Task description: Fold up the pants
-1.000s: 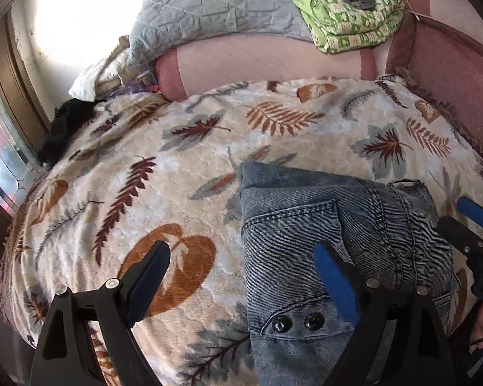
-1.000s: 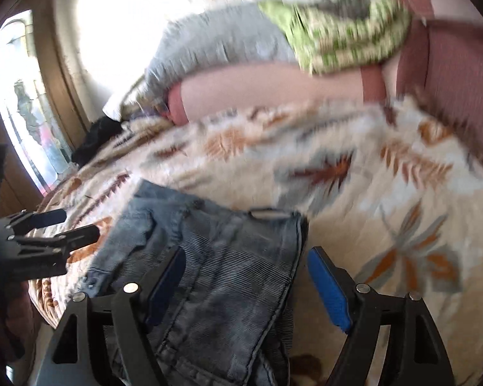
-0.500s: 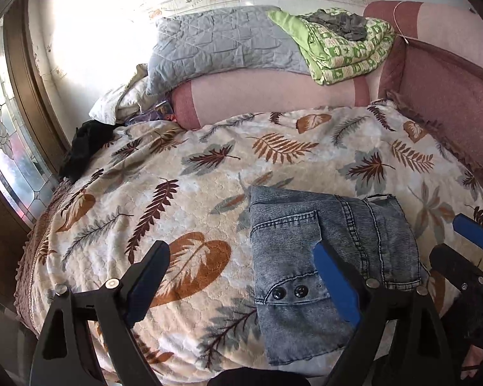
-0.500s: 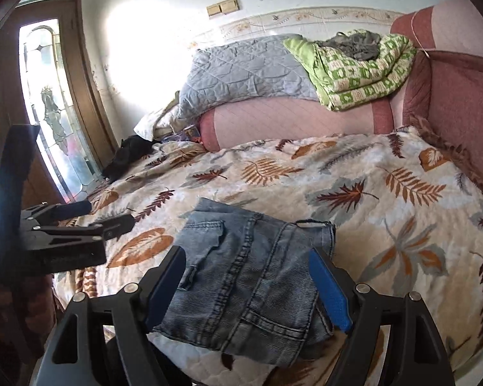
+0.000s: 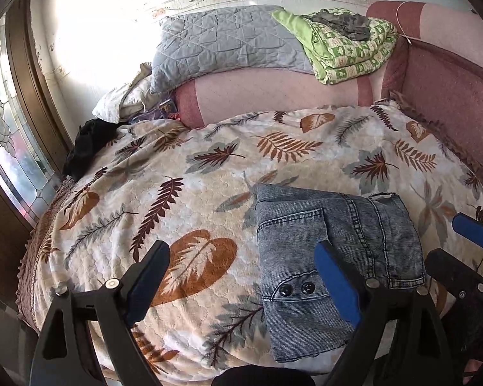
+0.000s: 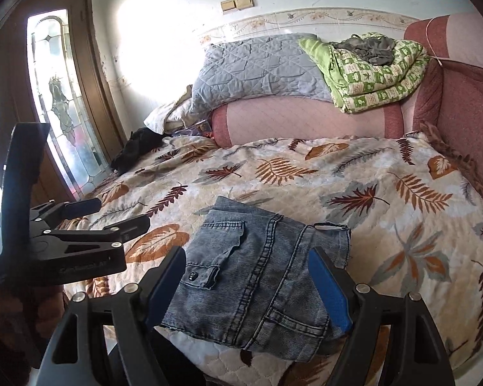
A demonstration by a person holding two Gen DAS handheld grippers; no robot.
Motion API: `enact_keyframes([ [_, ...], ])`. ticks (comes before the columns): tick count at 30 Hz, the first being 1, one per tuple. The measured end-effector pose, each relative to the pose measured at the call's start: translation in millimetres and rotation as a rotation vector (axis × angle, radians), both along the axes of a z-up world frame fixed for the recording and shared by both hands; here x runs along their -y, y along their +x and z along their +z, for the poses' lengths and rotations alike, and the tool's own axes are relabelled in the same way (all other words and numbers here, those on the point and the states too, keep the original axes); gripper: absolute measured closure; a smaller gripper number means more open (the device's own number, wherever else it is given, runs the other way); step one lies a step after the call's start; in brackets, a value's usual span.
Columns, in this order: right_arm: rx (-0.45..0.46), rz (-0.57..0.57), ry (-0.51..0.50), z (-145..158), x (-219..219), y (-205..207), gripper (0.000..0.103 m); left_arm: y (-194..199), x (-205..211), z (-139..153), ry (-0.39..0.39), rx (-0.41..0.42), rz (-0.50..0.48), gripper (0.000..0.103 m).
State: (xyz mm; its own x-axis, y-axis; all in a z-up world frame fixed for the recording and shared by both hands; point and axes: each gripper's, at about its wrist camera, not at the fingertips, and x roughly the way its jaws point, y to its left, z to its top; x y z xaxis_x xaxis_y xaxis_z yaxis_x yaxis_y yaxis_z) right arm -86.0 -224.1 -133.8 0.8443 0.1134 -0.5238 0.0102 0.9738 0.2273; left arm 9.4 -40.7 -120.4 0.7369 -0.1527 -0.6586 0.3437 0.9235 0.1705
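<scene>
The pants (image 6: 257, 276) lie folded in a compact stack near the bed's (image 6: 386, 199) front edge. Risk: the stack sits close to that edge and could slide off if nudged. Left gripper (image 5: 241, 276) and right gripper (image 6: 248, 280) hover above, jaws wide, holding nothing, clear of the denim.

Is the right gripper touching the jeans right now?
Apart. The left wrist view shows the right gripper raised beside the folded jeans, jaws open and empty, with bedspread between them.
</scene>
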Motion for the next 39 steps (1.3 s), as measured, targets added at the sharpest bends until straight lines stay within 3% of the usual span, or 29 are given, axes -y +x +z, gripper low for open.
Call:
enact_keyframes([
  [2,-0.018,-0.003,0.013,-5,4,6,0.022,7,0,-7,-0.004,-0.028,-0.007,0.012],
  [4,-0.051,-0.005,0.038,-15,13,15,0.022,22,1,-21,-0.018,-0.108,-0.032,0.012],
  [9,-0.261,-0.034,0.085,-64,61,58,0.022,75,3,-75,-0.016,-0.336,-0.080,0.012],
  [12,-0.358,-0.083,0.165,-96,99,82,0.022,95,5,-93,-0.026,-0.378,-0.109,0.012],
  [15,-0.405,-0.039,0.255,-112,112,99,0.022,103,8,-95,-0.089,-0.391,-0.136,0.012],
  [20,-0.413,0.043,0.306,-122,103,117,0.021,106,20,-105,-0.129,-0.428,-0.227,0.012],
  [24,-0.399,0.070,0.246,-122,86,120,0.027,114,19,-109,-0.194,-0.470,-0.248,0.013],
  [26,-0.384,0.084,0.225,-119,84,117,0.049,113,22,-110,-0.226,-0.488,-0.283,0.030],
  [29,-0.363,0.096,0.214,-114,81,115,0.065,113,27,-109,-0.212,-0.471,-0.277,0.042],
  [31,-0.348,0.093,0.180,-108,74,115,0.070,112,27,-104,-0.202,-0.452,-0.268,0.060],
  [34,-0.302,0.100,0.145,-92,68,113,0.074,114,25,-93,-0.205,-0.430,-0.271,0.072],
  [39,-0.230,0.116,0.104,-62,65,131,0.075,131,31,-65,-0.191,-0.368,-0.268,0.076],
])
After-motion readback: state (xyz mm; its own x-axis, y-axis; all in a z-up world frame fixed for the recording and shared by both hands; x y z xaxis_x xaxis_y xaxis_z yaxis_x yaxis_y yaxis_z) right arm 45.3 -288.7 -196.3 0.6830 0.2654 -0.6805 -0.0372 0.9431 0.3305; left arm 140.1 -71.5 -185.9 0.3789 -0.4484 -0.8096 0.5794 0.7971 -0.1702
